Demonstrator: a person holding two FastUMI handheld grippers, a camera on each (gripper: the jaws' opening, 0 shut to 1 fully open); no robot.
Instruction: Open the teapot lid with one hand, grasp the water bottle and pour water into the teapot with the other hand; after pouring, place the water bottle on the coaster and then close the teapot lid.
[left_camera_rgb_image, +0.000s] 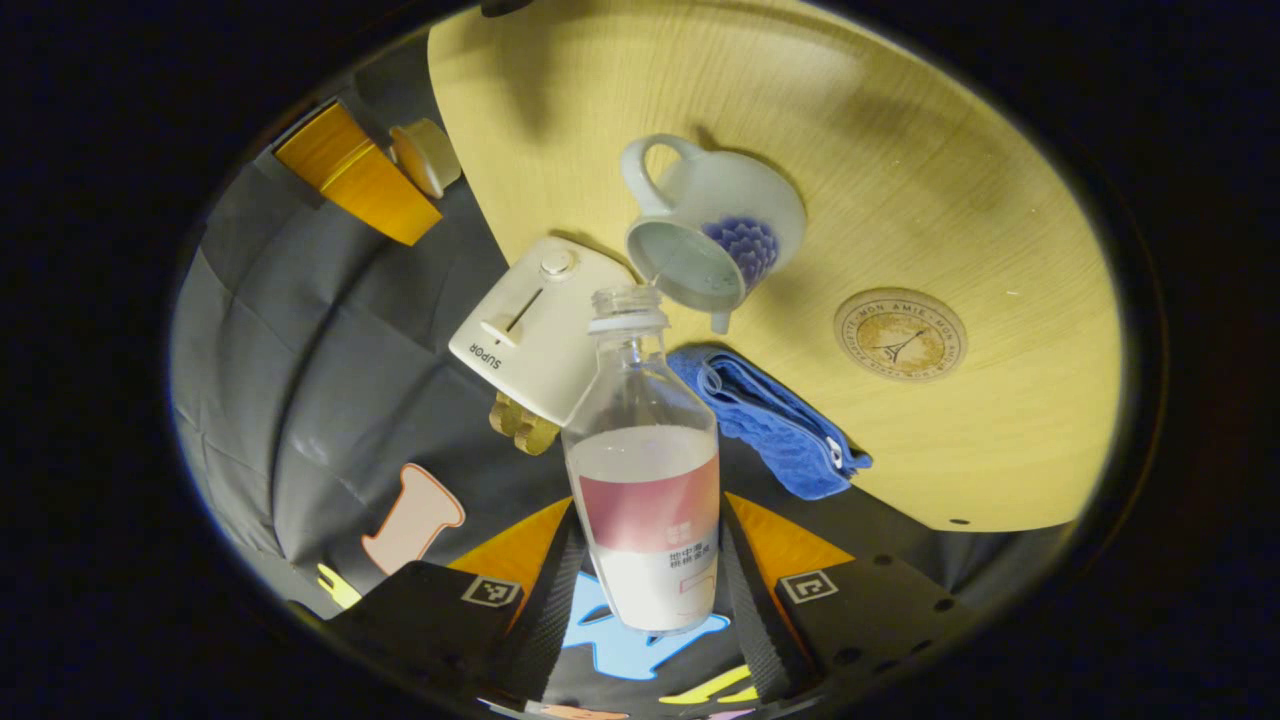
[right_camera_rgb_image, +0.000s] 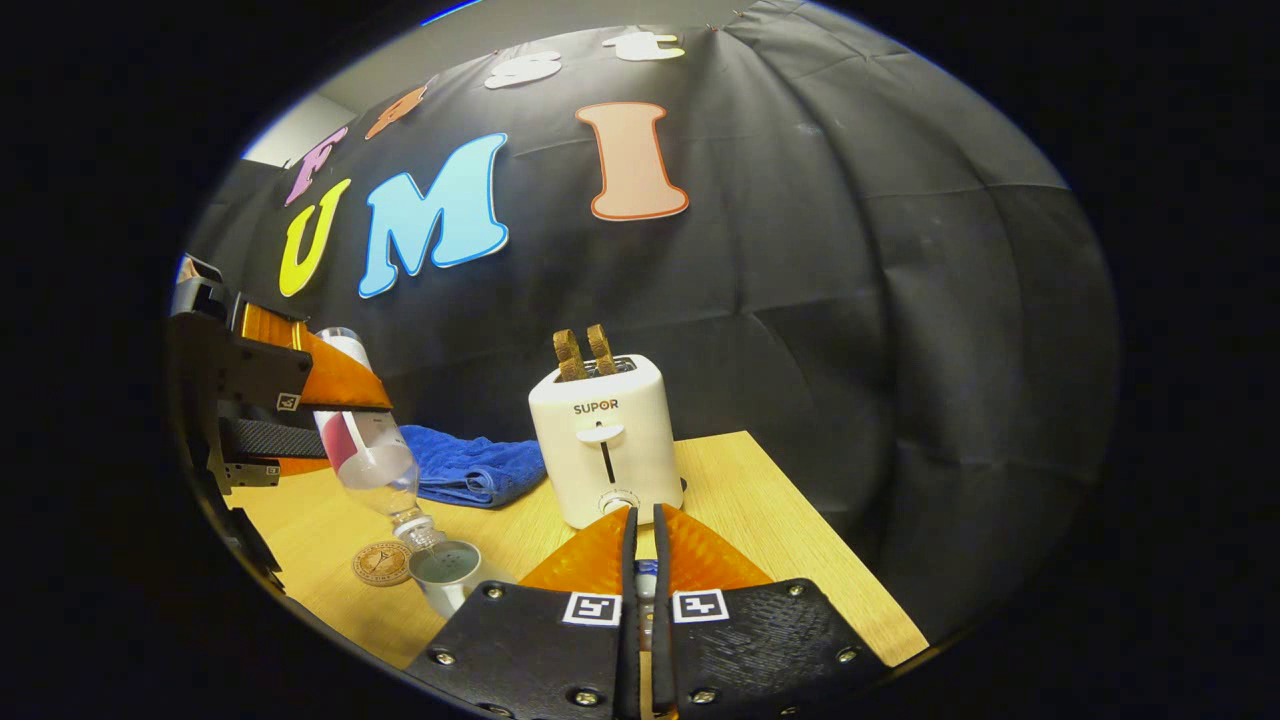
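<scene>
My left claw (left_camera_rgb_image: 650, 590) is clamped on the water bottle (left_camera_rgb_image: 645, 470), which tips mouth-down over the open teapot (left_camera_rgb_image: 715, 235) on the wooden table (left_camera_rgb_image: 900, 170); a thin stream of water runs from mouth to pot. In the right gripper view, the coaster (right_camera_rgb_image: 381, 563) lies just beside the teapot, a blue towel (right_camera_rgb_image: 465, 467) and white toaster (right_camera_rgb_image: 603, 440) behind. My right claw (right_camera_rgb_image: 640, 560) is pinched nearly closed on something small I cannot identify.
</scene>
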